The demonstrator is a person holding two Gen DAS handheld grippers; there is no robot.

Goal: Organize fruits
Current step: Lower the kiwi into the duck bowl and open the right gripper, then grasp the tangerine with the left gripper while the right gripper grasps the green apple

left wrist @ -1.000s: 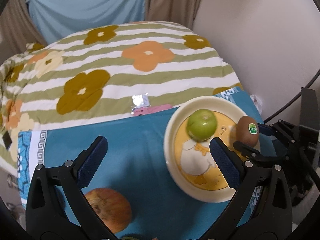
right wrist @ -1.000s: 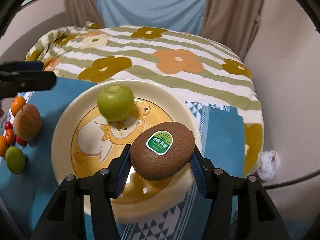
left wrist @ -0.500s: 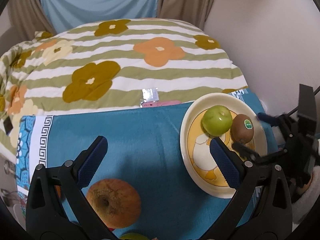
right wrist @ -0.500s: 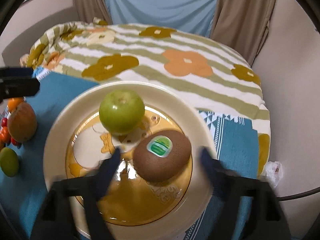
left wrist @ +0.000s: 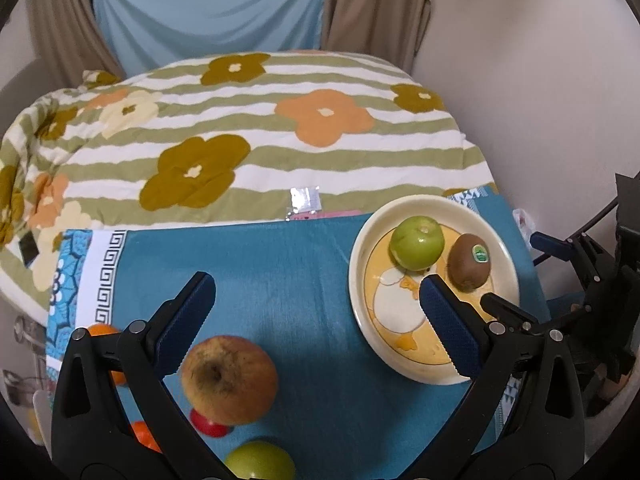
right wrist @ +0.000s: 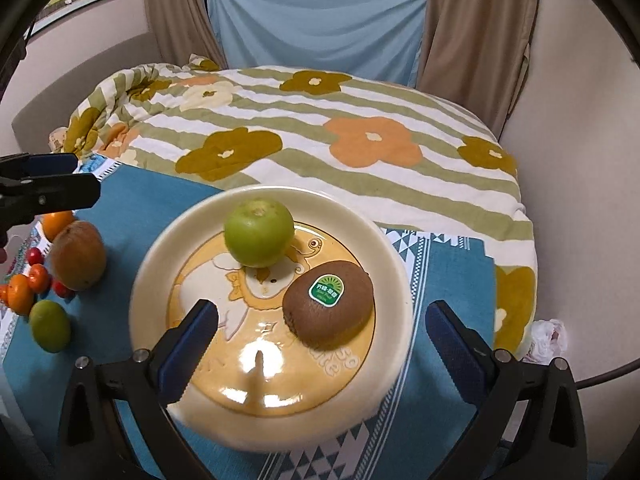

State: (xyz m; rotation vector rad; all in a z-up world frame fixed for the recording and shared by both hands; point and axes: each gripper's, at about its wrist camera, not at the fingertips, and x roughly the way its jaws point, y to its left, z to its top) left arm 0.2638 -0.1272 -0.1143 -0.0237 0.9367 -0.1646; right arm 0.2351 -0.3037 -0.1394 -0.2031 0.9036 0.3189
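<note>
A cream plate [right wrist: 160, 240] with a duck picture sits on the blue cloth [left wrist: 280, 272]. On it lie a green apple [right wrist: 258, 232] and a brown kiwi [right wrist: 328, 310] with a green sticker. My right gripper [right wrist: 320, 320] hangs open just above the plate's near side, the kiwi lying free beyond its fingers. My left gripper [left wrist: 316, 292] is open over the cloth. A brownish apple [left wrist: 228, 378] lies right by its left finger [left wrist: 186, 320]. The plate [left wrist: 358, 280], green apple [left wrist: 416, 242] and kiwi [left wrist: 468, 266] also show in the left wrist view.
Left of the plate lie a brownish apple [right wrist: 78, 254], a small green fruit [right wrist: 50, 324], oranges [right wrist: 20, 292] and cherry tomatoes [right wrist: 34, 256]. A flowered striped quilt [right wrist: 320, 140] covers the bed behind. A wall stands on the right.
My right gripper opened and let the kiwi go onto the plate, then drew back and up. My left gripper pulled back, bringing the brownish apple further into view.
</note>
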